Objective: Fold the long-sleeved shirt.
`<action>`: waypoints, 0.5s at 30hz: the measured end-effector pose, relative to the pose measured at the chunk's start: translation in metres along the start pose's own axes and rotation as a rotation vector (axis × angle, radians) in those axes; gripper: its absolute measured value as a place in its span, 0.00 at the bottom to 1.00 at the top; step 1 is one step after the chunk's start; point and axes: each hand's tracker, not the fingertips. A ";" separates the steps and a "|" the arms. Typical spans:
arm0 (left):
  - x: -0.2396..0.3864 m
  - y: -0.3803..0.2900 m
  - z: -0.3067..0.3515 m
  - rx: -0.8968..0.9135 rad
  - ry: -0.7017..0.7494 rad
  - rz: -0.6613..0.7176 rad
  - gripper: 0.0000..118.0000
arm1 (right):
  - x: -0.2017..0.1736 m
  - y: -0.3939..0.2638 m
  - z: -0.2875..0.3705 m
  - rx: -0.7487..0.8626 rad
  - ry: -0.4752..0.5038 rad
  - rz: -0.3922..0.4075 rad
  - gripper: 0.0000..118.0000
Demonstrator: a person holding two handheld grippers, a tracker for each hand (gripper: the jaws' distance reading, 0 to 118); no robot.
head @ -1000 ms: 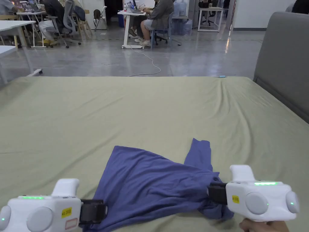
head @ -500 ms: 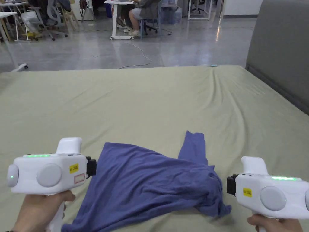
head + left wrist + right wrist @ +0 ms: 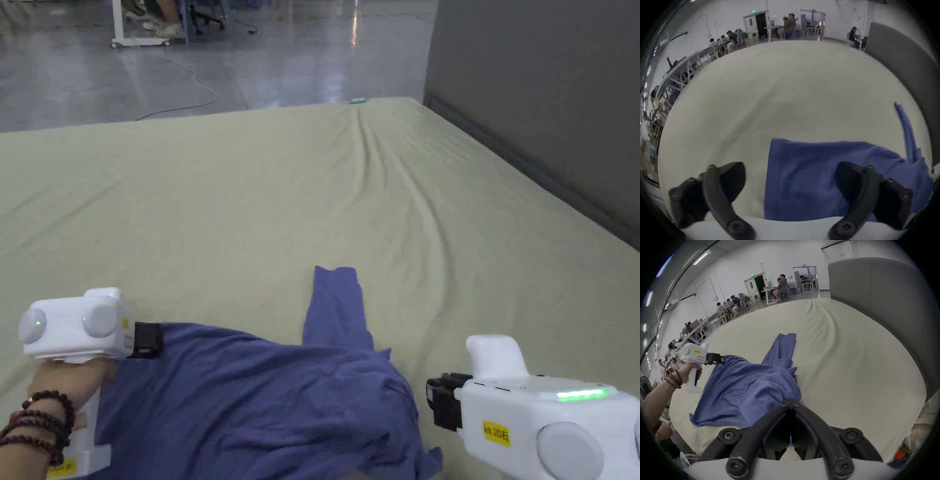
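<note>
Yellow stickers on both gripper bodies; print too small to read. Left gripper (image 3: 791,180): jaws spread wide, above shirt's far-left corner, holding nothing. Right gripper (image 3: 791,402): jaws pressed together, tips at shirt's bunched right edge; pinch on cloth cannot be told. Blue long-sleeved shirt (image 3: 262,400) lies crumpled on near part of green sheet (image 3: 250,206), one sleeve (image 3: 334,306) extending far.

Both grippers released the shirt (image 3: 262,406); left gripper (image 3: 150,340) moved to its far corner.
</note>
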 end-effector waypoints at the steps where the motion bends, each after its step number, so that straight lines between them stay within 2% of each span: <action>1: -0.002 -0.002 0.001 0.006 -0.080 0.023 0.77 | 0.003 0.004 -0.002 0.001 -0.005 -0.004 0.00; 2: -0.003 -0.002 0.009 0.054 -0.085 0.058 0.65 | 0.000 0.008 -0.004 0.006 -0.016 -0.009 0.00; 3: -0.005 -0.002 0.017 0.060 -0.084 0.049 0.43 | 0.001 0.013 -0.007 0.012 -0.020 -0.017 0.00; 4: -0.007 0.000 0.025 0.086 -0.089 0.024 0.06 | 0.004 0.018 -0.011 0.023 -0.017 -0.037 0.05; 5: -0.009 0.000 0.034 0.115 -0.033 -0.029 0.00 | 0.006 0.024 -0.016 0.026 -0.008 -0.075 0.21; 7: -0.020 0.000 0.049 0.137 -0.083 -0.025 0.00 | 0.006 0.035 -0.031 0.011 0.012 -0.090 0.63; 8: -0.027 0.001 0.053 0.135 -0.129 0.026 0.00 | 0.007 0.042 -0.045 -0.023 0.036 -0.087 0.65; 10: -0.036 0.000 0.067 0.170 -0.147 0.080 0.00 | 0.006 0.052 -0.071 -0.095 0.045 -0.074 0.62; 11: -0.039 -0.002 0.077 0.190 -0.151 0.087 0.00 | 0.004 0.057 -0.086 -0.150 0.014 -0.067 0.59; 13: -0.037 -0.009 0.094 0.209 -0.156 0.079 0.00 | -0.001 0.061 -0.108 -0.222 0.011 -0.061 0.54; 15: -0.037 -0.012 0.111 0.237 -0.159 0.063 0.00 | -0.010 0.059 -0.123 -0.300 0.060 -0.051 0.53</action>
